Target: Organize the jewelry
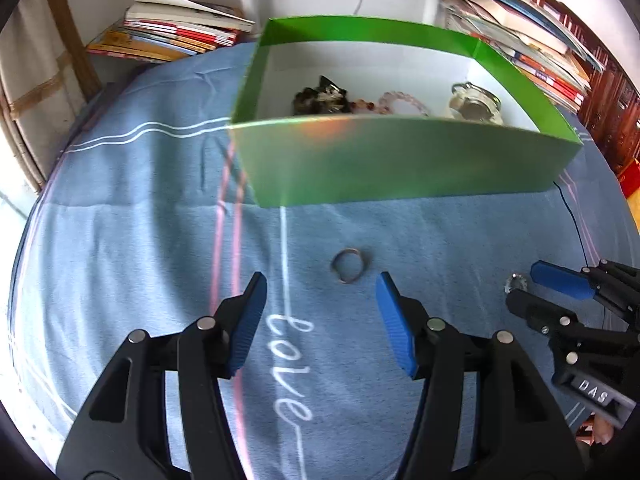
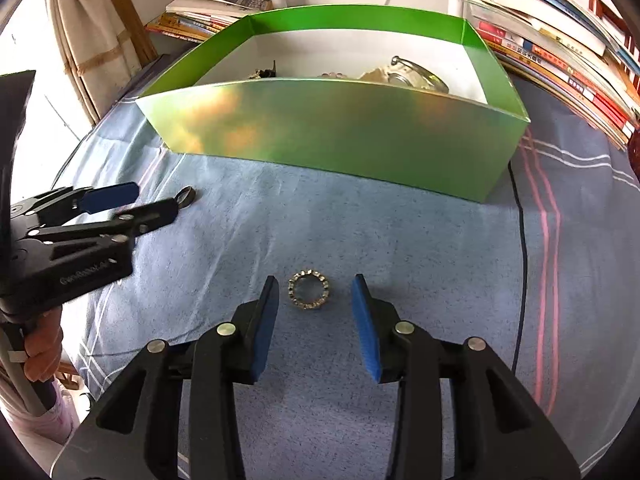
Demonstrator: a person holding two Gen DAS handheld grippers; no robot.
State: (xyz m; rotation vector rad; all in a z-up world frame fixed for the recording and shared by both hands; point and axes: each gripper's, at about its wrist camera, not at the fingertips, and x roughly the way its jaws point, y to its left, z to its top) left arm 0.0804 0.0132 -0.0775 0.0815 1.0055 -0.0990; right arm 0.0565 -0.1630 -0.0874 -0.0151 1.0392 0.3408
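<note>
Left wrist view: the left gripper [image 1: 320, 286], fingers released, hovered over a thin metal ring [image 1: 349, 265] lying flat on the blue cloth [image 1: 120, 220]; light, stiff, slippery, best pinched across its band. Right wrist view: the right gripper [image 2: 314, 290], fingers released, straddled a stone-set ring [image 2: 309, 289], probably delicate. The green box [image 2: 340, 136] stood beyond; nothing blocked it.

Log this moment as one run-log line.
left gripper: open, plain ring just ahead | right gripper: open around studded ring, on cloth | green box: holds jewelry
</note>
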